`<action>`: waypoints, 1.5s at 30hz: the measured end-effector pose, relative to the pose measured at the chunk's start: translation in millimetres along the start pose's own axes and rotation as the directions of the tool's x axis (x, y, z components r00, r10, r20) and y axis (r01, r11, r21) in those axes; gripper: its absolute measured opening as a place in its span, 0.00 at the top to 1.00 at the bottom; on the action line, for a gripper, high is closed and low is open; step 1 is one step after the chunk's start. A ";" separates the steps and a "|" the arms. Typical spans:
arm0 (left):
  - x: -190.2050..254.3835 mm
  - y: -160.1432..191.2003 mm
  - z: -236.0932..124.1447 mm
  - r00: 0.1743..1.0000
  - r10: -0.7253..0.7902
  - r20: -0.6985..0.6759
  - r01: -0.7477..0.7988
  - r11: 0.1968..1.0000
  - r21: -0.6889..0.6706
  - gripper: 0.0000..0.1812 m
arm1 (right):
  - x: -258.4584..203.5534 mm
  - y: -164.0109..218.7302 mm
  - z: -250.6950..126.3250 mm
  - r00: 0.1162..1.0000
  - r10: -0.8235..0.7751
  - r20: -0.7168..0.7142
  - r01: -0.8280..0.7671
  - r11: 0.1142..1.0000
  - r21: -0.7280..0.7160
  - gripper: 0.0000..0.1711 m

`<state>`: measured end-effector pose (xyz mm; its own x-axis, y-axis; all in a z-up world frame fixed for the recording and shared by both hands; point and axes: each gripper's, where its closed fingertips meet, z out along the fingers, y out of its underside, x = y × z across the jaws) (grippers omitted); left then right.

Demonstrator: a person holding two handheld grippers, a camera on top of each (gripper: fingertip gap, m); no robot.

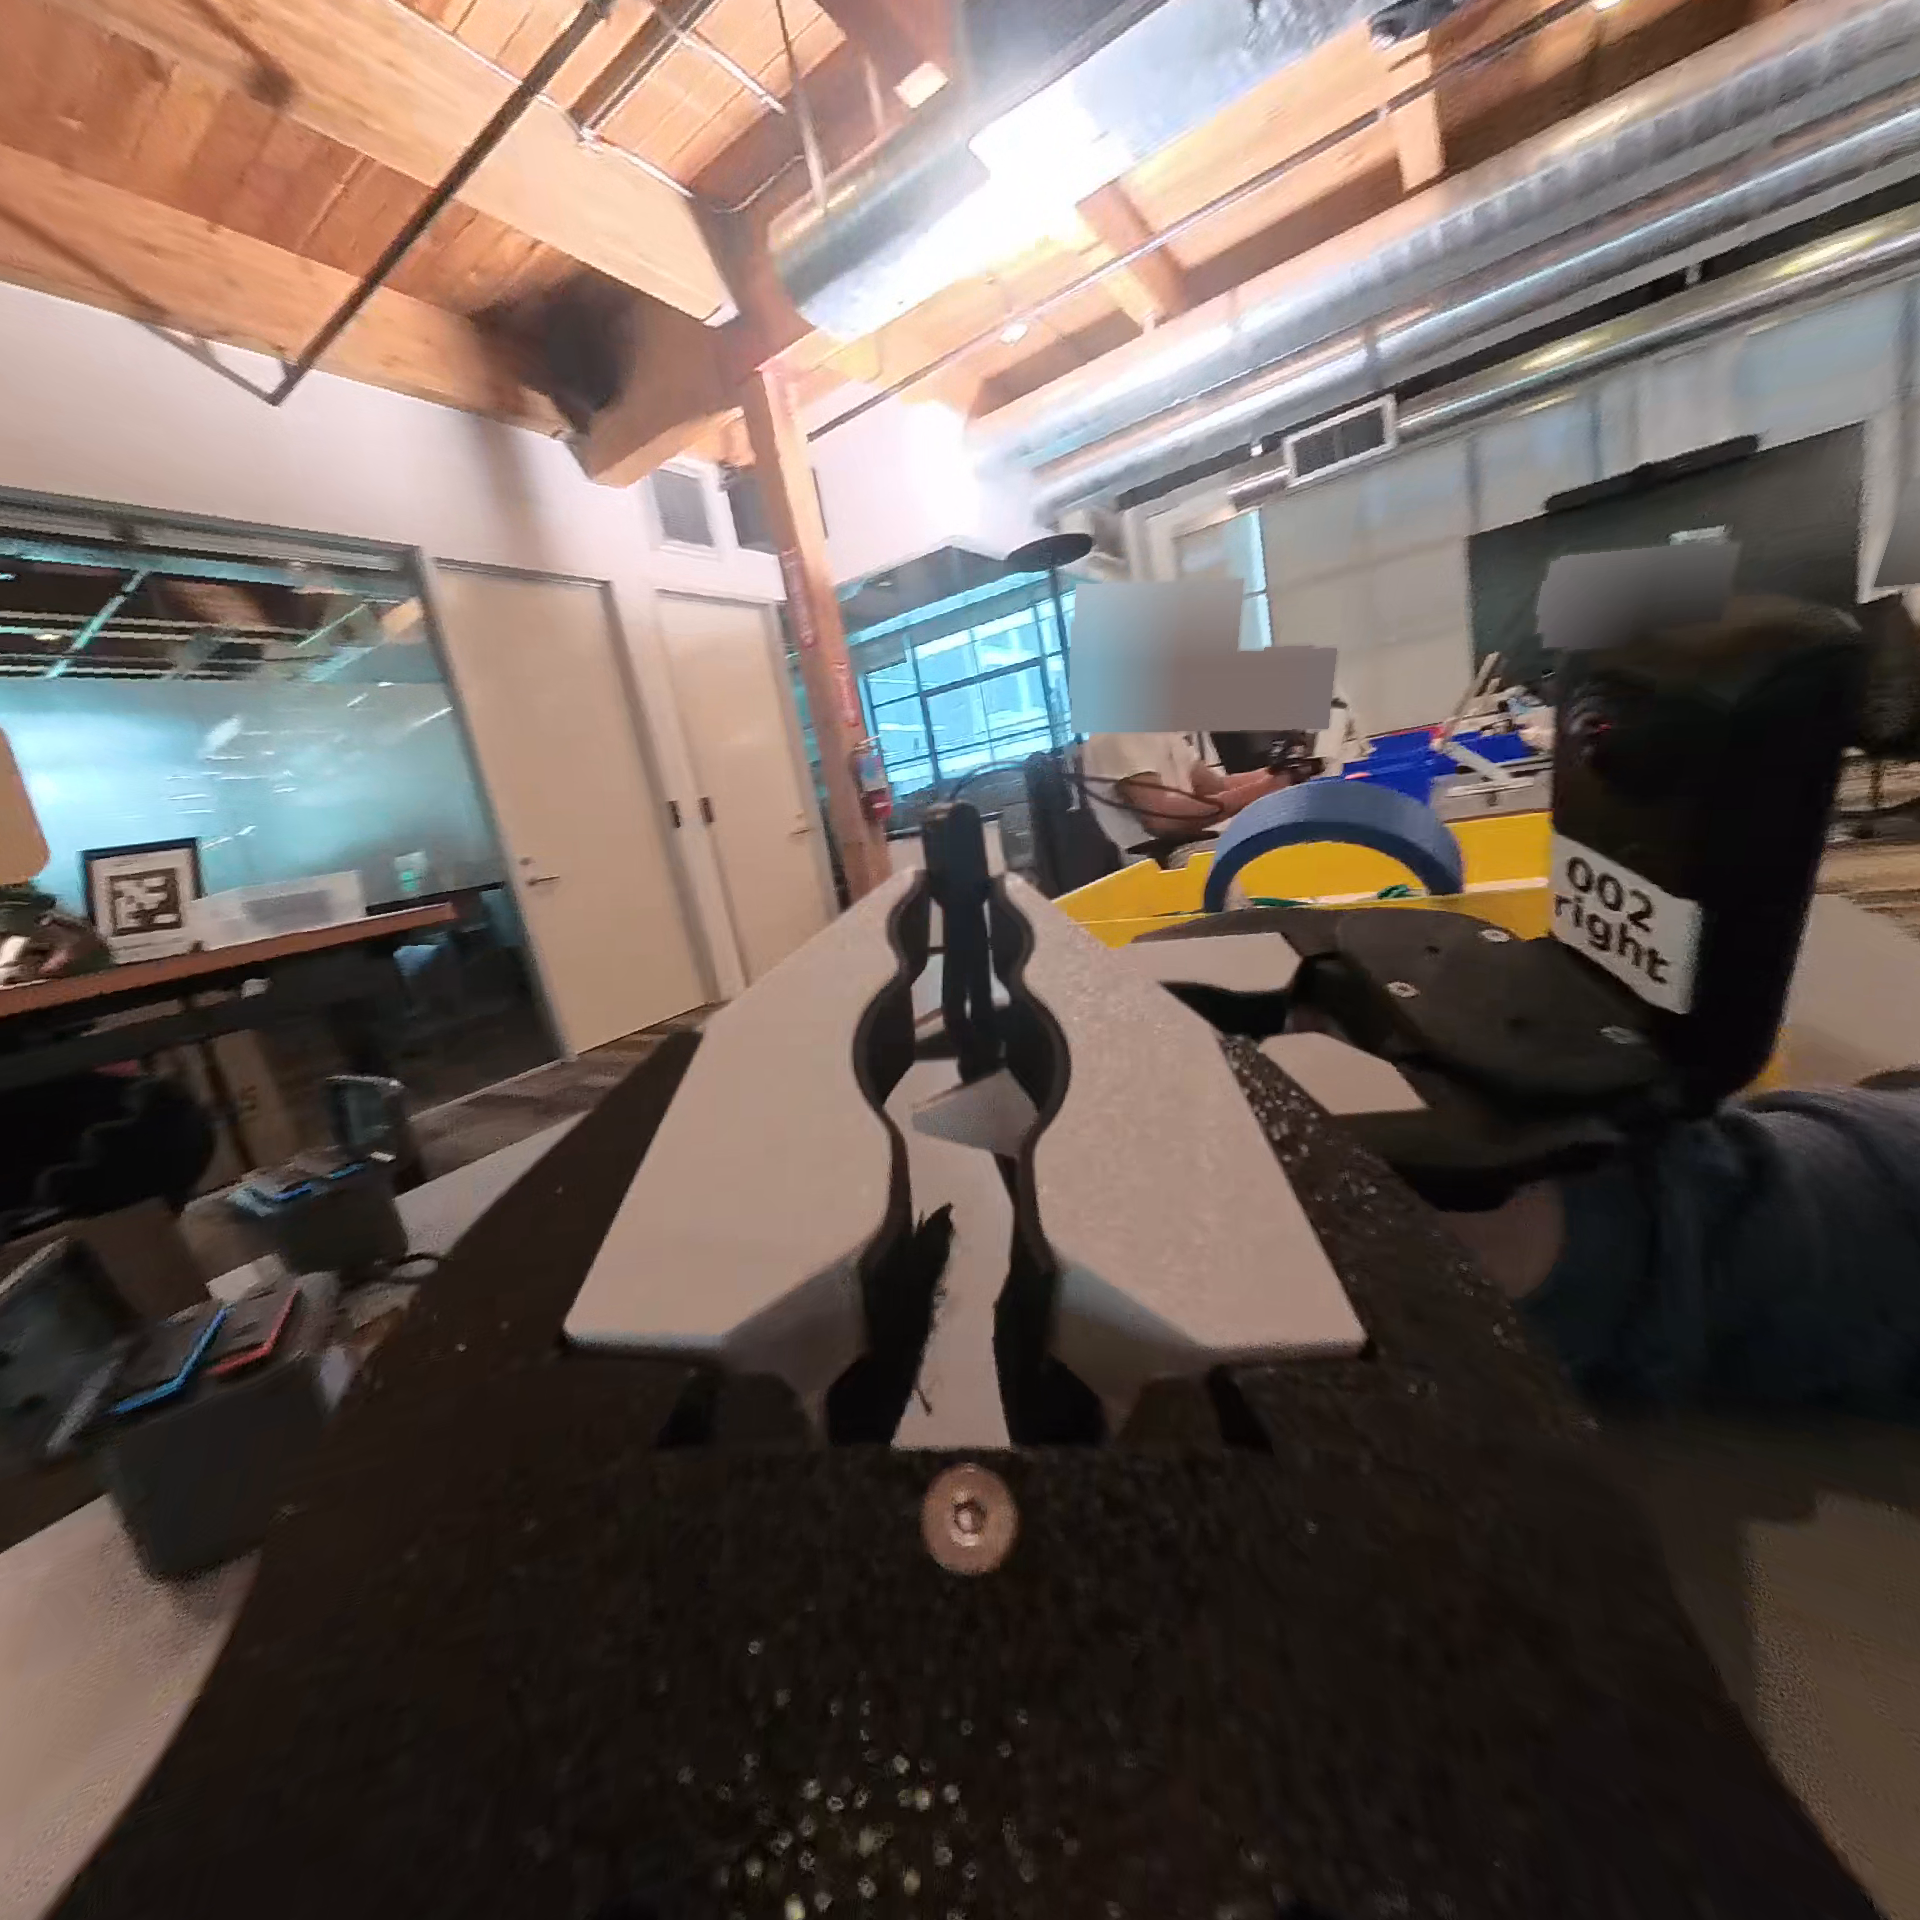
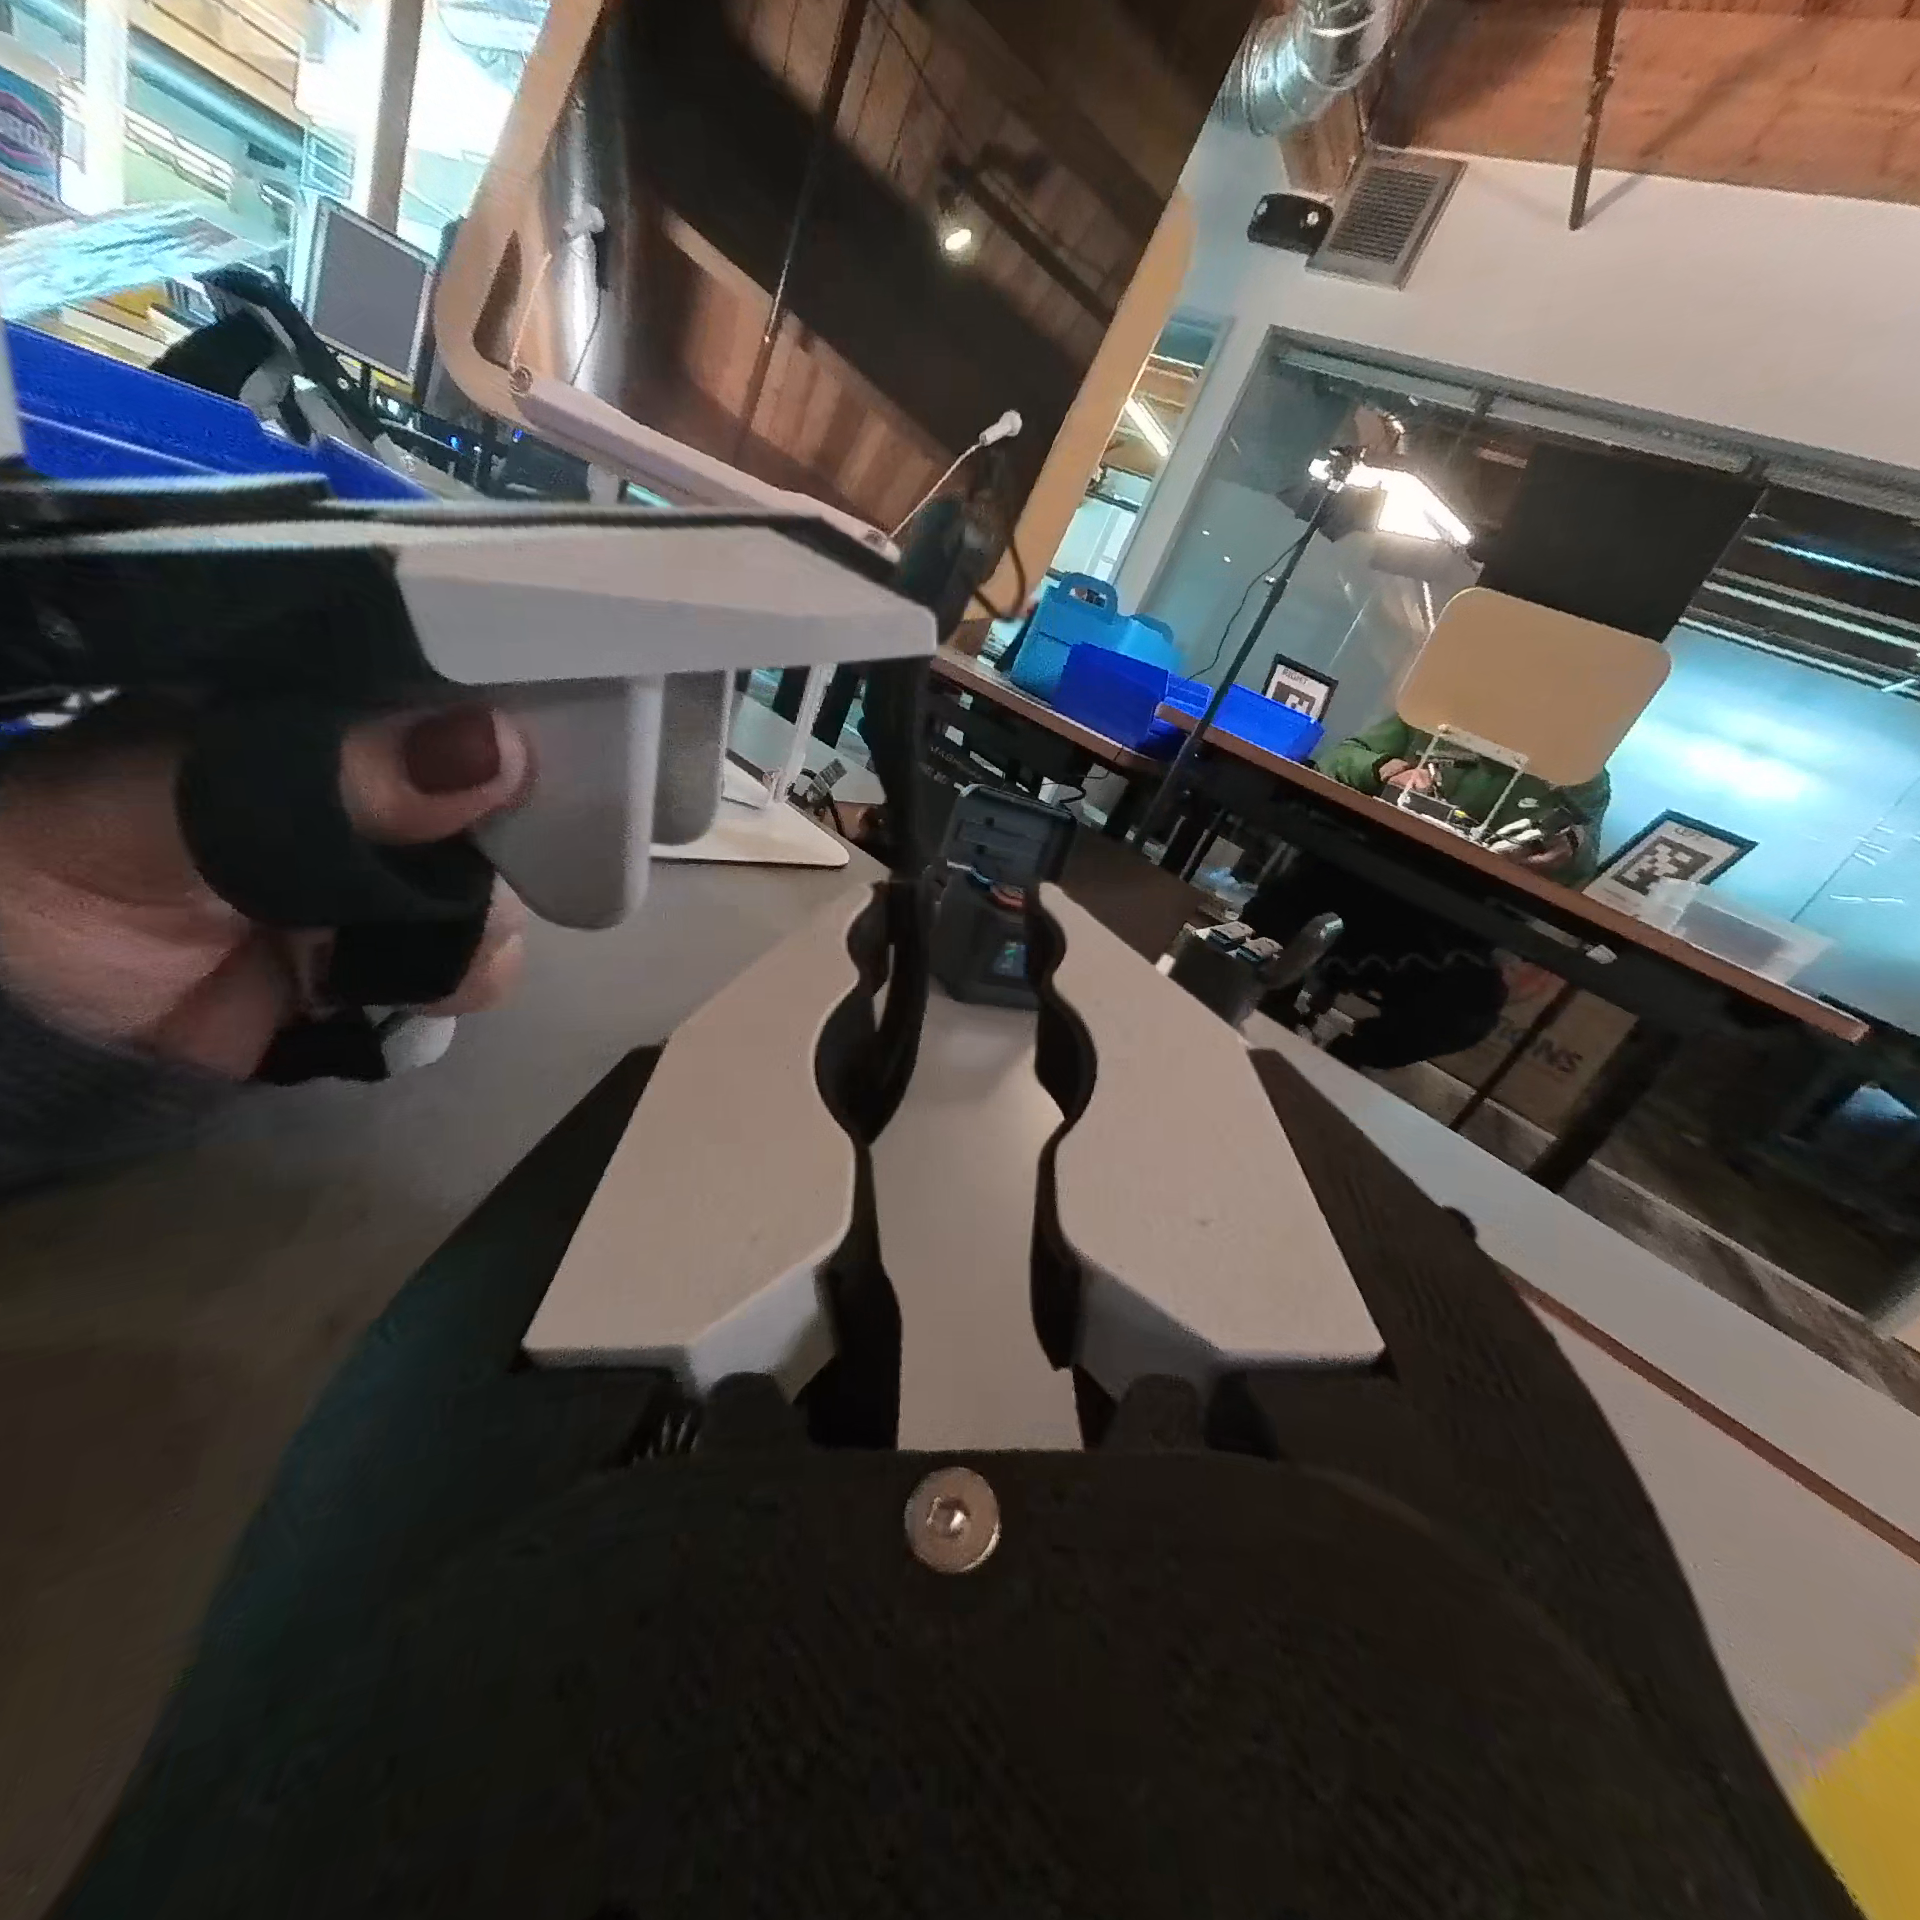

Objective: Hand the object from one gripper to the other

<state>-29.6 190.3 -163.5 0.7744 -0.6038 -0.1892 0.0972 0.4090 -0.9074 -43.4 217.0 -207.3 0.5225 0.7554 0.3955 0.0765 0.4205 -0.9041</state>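
Observation:
A thin black strap-like object [image 1: 961, 935] is pinched between the tips of my left gripper [image 1: 961, 894], which is shut on it. In the right wrist view the left gripper [image 2: 914, 634] comes in from the upper left, and the strap [image 2: 896, 997] hangs down from its tips. The strap's lower part lies between the fingers of my right gripper [image 2: 961, 904], against the left finger. The right gripper's jaws stand apart, not pressing it. In the left wrist view the right gripper [image 1: 1247, 1008] reaches in from the right, just under the left fingers.
A yellow bin [image 1: 1132, 904] behind the grippers holds a roll of blue tape [image 1: 1340, 842]. A black box [image 2: 1003, 862] stands on the grey table [image 2: 520, 1039] just beyond the right fingertips. Blue bins [image 2: 1122, 675] and seated persons are at desks farther back. About 5 cm separates my left fingertips from my right.

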 end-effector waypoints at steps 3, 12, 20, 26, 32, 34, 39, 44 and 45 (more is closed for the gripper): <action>3.3 2.8 0.2 1.000 0.027 -0.011 -0.027 1.000 -0.008 0.95 | 6.4 2.5 -0.9 0.998 -0.036 -0.045 0.035 0.999 -0.026 0.98; -5.3 1.1 -2.7 0.999 0.029 0.043 -0.030 0.999 0.018 0.65 | 31.8 10.6 -6.6 0.861 -0.477 -0.176 0.449 0.876 -0.177 0.98; 3.0 44.4 5.2 0.988 -0.133 -0.074 0.115 0.971 -0.209 0.80 | 31.3 4.5 -12.2 0.580 -0.796 -0.171 0.759 0.605 -0.242 0.98; 6.6 44.1 5.7 0.995 -0.049 -0.083 0.032 0.980 -0.194 0.96 | 27.3 6.3 -11.5 0.602 -0.782 -0.160 0.748 0.623 -0.229 0.98; -9.2 16.5 -0.6 0.970 -0.231 -0.074 0.230 0.973 -0.022 0.97 | 31.2 2.4 -11.1 0.796 -0.575 -0.188 0.554 0.818 -0.156 0.78; -16.9 8.3 -4.7 0.918 -0.378 -0.121 0.385 0.922 0.043 0.97 | 31.8 3.0 -11.0 0.874 -0.453 -0.174 0.438 0.891 -0.121 0.72; -21.2 1.8 -8.1 0.796 -0.558 -0.236 0.587 0.806 0.078 0.97 | 32.0 -3.2 -14.9 0.949 -0.272 -0.159 0.267 0.962 -0.052 0.93; -34.6 15.1 -6.0 0.912 -0.410 -0.029 0.411 0.911 0.046 0.90 | 53.1 -2.3 -19.1 0.920 -0.294 -0.259 0.271 0.955 -0.123 1.00; -44.0 17.3 -8.4 0.945 -0.320 0.071 0.318 0.947 0.036 0.81 | 61.1 1.2 -20.9 0.908 -0.300 -0.292 0.265 0.952 -0.155 1.00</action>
<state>-67.2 218.2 -174.0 0.7448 -0.6529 0.1380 0.3608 0.2201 -0.9063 6.4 253.1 -187.6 0.6997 0.4129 0.5830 0.3426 0.5222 -0.7810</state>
